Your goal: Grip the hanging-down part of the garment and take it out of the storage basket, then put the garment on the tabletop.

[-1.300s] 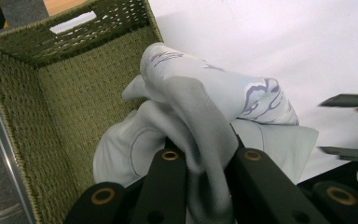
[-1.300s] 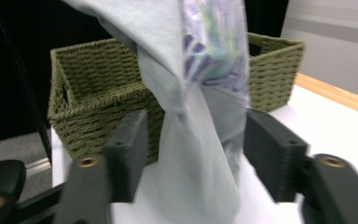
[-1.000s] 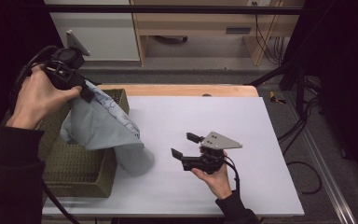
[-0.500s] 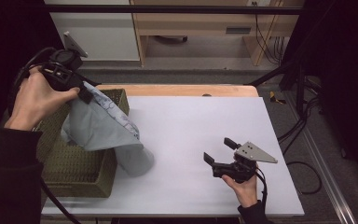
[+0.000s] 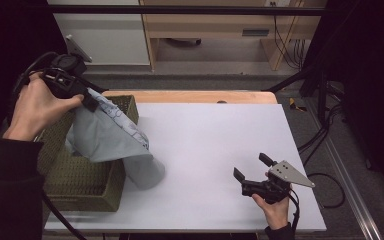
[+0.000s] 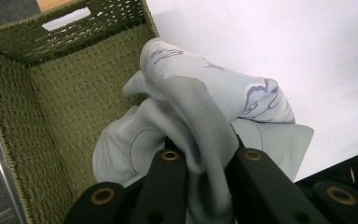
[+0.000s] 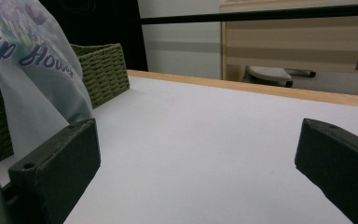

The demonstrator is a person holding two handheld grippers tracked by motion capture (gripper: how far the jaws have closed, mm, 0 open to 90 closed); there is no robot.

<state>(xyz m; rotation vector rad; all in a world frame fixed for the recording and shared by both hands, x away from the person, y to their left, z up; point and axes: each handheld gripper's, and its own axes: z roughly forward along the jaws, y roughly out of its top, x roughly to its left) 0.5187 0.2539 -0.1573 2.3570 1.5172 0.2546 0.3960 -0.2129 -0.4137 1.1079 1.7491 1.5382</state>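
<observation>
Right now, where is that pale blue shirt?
In the high view the pale blue shirt hangs at the table's left from the shut left gripper, draped over the woven basket, its lower end on the white table.

one shirt (image 5: 111,137), one basket (image 5: 85,185), two tongs.

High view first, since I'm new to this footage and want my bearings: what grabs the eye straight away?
The pale blue garment stands out: the left gripper holds it up by a pinched fold, and it drapes over the rim of the green woven basket at the table's left, its lower end on the white tabletop. At the near right, the right gripper sits low over bare table; its jaws have just been opening and hold nothing.
</observation>
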